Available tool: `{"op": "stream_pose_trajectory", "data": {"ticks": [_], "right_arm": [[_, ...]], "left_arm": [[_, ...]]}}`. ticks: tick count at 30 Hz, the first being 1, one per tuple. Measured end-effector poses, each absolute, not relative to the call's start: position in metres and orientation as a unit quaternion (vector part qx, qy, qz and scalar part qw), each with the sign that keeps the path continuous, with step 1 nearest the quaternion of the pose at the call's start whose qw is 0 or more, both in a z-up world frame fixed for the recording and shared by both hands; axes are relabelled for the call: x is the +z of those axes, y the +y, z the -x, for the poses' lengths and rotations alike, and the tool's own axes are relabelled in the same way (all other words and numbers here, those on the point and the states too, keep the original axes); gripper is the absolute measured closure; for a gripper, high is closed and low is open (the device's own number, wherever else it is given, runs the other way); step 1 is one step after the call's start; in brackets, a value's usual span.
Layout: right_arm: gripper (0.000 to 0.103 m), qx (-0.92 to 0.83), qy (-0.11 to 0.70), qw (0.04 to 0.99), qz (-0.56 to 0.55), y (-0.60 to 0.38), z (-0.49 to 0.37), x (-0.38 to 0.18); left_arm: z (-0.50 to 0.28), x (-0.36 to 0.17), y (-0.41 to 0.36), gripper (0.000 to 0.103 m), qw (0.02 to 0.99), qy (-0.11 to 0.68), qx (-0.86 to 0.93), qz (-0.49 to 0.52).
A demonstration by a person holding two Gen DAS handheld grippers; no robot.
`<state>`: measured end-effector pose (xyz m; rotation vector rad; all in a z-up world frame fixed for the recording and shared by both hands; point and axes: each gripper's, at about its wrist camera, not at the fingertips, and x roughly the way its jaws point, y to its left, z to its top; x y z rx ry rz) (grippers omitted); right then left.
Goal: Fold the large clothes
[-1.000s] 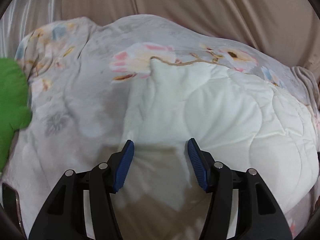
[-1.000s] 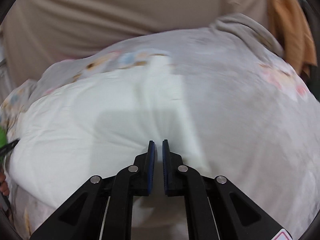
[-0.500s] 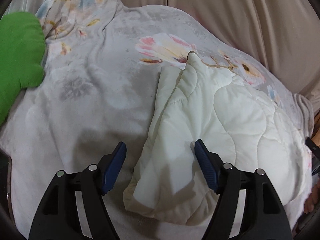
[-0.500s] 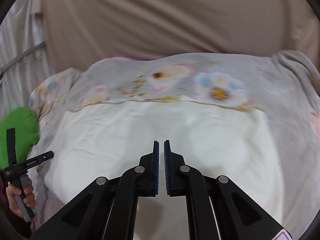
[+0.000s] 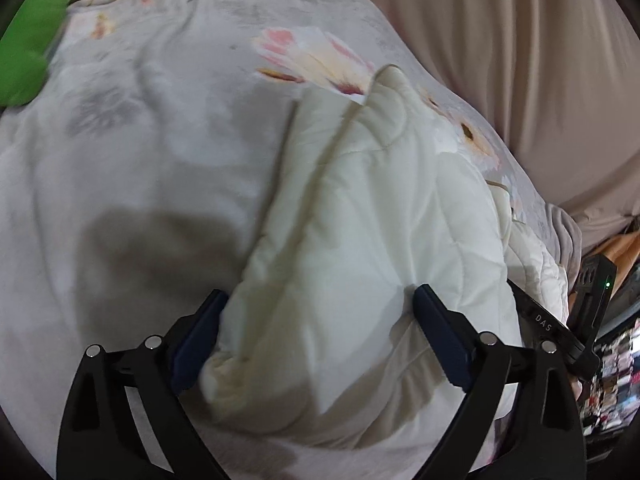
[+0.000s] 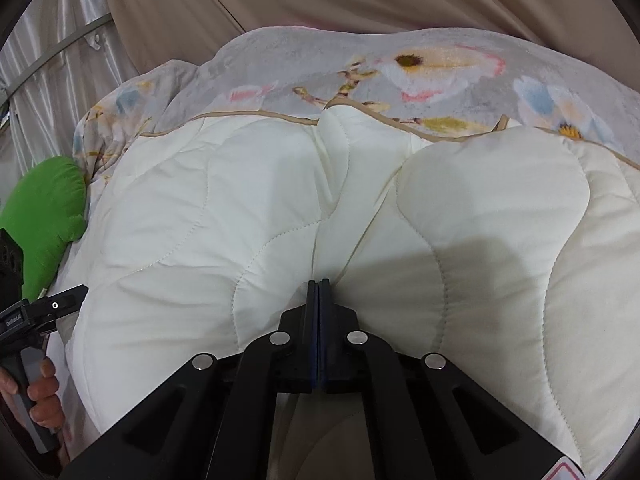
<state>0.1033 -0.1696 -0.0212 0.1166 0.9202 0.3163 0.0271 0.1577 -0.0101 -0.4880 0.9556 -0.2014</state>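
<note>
The quilt (image 5: 160,184) is spread over a beige-covered bed (image 5: 520,60), grey flowery side up, with 1 big flap folded back so the cream quilted underside (image 6: 224,232) shows on top. That flap has a tan piped edge and bunches into a puffy ridge down the middle.

The right gripper (image 6: 318,284) is pressed together with its tips right at a crease of the cream flap, pinching the fabric there. The left gripper (image 5: 316,316) is spread wide, its 2 blue pads either side of the cream flap's near corner, not squeezing it.

A green cushion (image 6: 44,216) sits just beside the quilt's far left edge. Silvery curtains (image 6: 48,52) hang behind it.
</note>
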Motion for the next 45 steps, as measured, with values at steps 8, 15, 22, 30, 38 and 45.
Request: {"op": "stream_pose_trajectory", "data": {"ticks": [8, 15, 22, 30, 38, 45], "right_arm": [[0.103, 0.158, 0.432, 0.886, -0.065, -0.174, -0.105, -0.023], [0.099, 0.158, 0.419, 0.890, -0.091, -0.192, -0.060, 0.009], [0.099, 0.183, 0.431, 0.878, -0.102, -0.205, 0.022, 0.005], [0.103, 0.189, 0.447, 0.860, -0.156, -0.211, 0.022, -0.034], [0.103, 0.195, 0.425, 0.851, -0.239, -0.229, 0.046, -0.041], [0.101, 0.135, 0.378, 0.884, -0.240, -0.271, 0.111, -0.025]], "left_arm": [[-0.022, 0.048, 0.136, 0.082, 0.882, 0.392, -0.135, 0.225], [0.009, 0.123, 0.102, 0.084, 0.903, 0.310, -0.224, 0.196], [0.025, 0.156, 0.031, 0.084, 0.905, 0.277, -0.294, 0.129], [0.033, 0.156, -0.053, 0.085, 0.891, 0.285, -0.346, 0.066], [0.013, 0.121, -0.159, 0.085, 0.865, 0.333, -0.374, -0.011], [0.008, 0.084, -0.217, 0.085, 0.851, 0.362, -0.375, -0.065]]}}
